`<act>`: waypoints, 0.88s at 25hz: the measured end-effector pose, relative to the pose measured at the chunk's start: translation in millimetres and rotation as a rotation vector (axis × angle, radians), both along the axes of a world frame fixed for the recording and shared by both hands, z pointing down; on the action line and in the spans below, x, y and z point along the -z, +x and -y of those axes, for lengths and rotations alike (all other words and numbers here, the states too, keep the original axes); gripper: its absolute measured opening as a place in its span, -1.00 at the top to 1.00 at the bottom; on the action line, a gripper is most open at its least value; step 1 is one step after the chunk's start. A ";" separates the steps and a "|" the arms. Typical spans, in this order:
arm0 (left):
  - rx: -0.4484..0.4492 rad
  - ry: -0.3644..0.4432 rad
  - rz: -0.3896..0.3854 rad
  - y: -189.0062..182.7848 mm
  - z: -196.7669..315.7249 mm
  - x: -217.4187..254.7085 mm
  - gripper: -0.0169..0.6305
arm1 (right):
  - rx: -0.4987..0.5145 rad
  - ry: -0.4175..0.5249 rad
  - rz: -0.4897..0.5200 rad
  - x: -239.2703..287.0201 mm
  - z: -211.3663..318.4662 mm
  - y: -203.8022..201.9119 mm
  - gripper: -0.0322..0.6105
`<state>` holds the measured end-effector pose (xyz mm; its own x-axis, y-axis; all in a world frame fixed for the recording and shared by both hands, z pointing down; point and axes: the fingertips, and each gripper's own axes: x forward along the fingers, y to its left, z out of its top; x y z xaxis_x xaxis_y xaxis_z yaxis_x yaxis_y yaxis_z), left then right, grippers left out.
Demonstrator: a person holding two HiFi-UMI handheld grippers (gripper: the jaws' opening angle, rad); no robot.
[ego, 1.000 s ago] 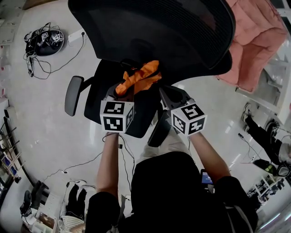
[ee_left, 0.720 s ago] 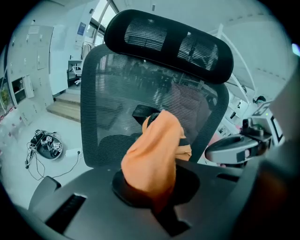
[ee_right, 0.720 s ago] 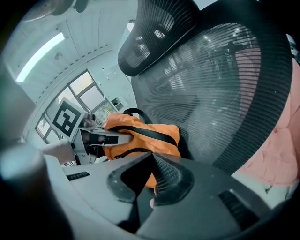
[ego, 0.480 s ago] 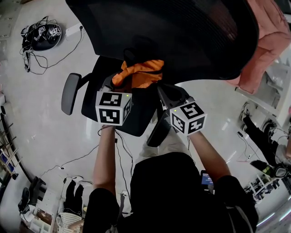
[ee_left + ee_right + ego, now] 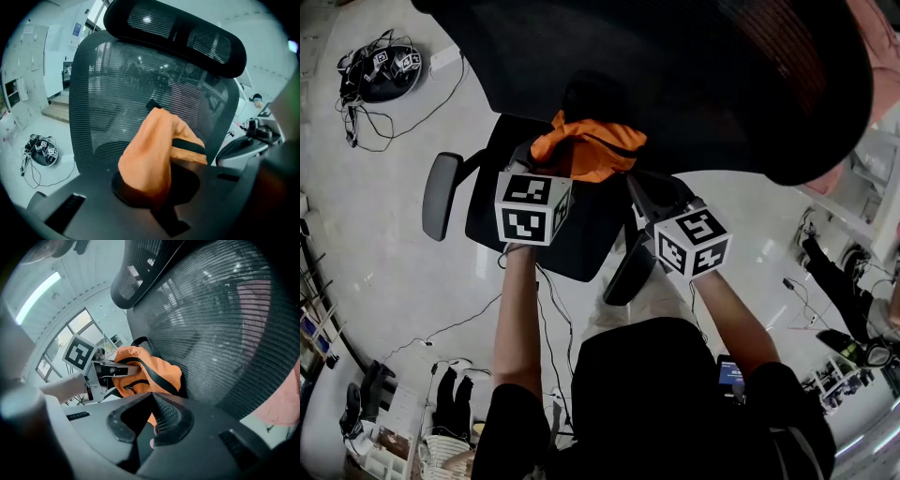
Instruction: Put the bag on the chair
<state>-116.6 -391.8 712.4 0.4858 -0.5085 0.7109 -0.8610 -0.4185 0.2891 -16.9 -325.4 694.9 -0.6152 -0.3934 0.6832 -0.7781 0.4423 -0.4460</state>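
My left tool clamped on orange bag before chair backrest; right tool pinching bag fabric; seat mostly hidden.

No legible text, brand name or number is showing in any view. The marker cube on the left gripper and the marker cube on the right gripper are displaying only black-and-white square patterns. Posted sheets, up and left of the chair, are appearing too small to read.
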 end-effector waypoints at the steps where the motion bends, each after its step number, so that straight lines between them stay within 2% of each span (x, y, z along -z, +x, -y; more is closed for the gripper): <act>1: 0.000 -0.001 -0.001 -0.4 1.3 -1.3 0.88 | 0.001 -0.002 0.000 -1.3 0.7 0.1 0.89; 13: 0.026 -0.004 0.005 -5.7 12.7 -22.5 0.81 | 0.004 -0.016 0.010 -11.7 6.3 -4.9 0.89; 22: 0.056 0.027 0.051 -21.0 11.1 -31.1 0.44 | -0.001 -0.019 0.008 -11.2 -0.9 -9.3 0.89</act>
<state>-137.6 -403.0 743.4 0.4198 -0.5534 0.7194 -0.8965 -0.3765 0.2335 -26.2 -324.4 706.2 -0.6201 -0.3808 0.6859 -0.7750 0.4331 -0.4602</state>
